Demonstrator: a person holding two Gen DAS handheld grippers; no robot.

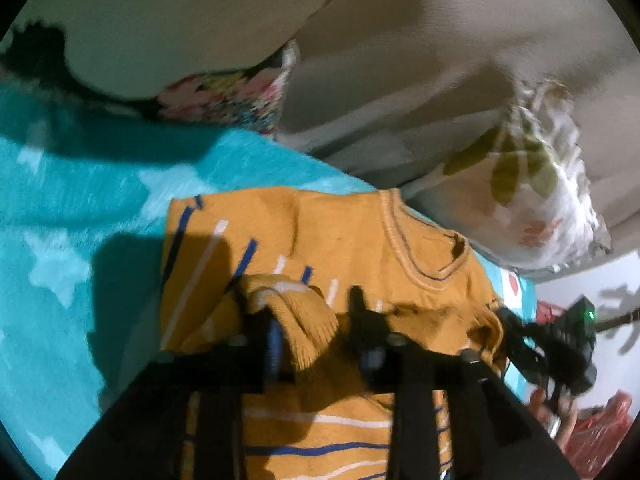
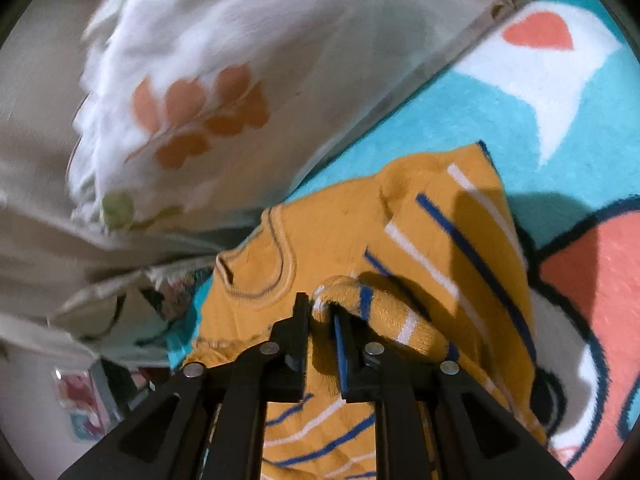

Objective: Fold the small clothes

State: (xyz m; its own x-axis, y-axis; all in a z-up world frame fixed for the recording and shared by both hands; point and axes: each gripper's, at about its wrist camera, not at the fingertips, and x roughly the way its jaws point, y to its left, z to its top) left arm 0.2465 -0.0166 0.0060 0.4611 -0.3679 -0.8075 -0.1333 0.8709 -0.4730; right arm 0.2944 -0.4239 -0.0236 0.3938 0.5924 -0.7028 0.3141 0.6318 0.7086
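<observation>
On a teal blanket [image 1: 80, 184] patterned with pale stars, a mustard-yellow child's sweater [image 1: 340, 240] with blue and white stripes lies spread across the lower centre of both wrist views, its ribbed neckline [image 1: 416, 248] toward the right in the left wrist view and toward the left [image 2: 260, 276] in the right wrist view.

At the bottom of the left wrist view, the left gripper [image 1: 312, 300] hangs over the garment with its jaws parted; a folded-over cuff [image 1: 292, 312] of the sweater lies between them, against the left finger, and the right finger stands clear of the cloth. The right gripper [image 1: 568, 344], black with a small green light, shows at the right edge of that view beside the sweater's hem, with part of a hand [image 1: 560, 424] beneath it.

In the right wrist view, the right gripper [image 2: 320, 308] sits low over the sweater with its jaws narrowly apart. A rolled striped sleeve [image 2: 384, 312] bulges just beyond and around the right finger; whether the pads pinch the cloth cannot be told.

A white pillow [image 2: 192, 92] printed with orange leaves lies on beige bedding [image 1: 440, 60] above the sweater. The blanket [image 2: 580, 272] shows coral and white shapes at the right of that view.
</observation>
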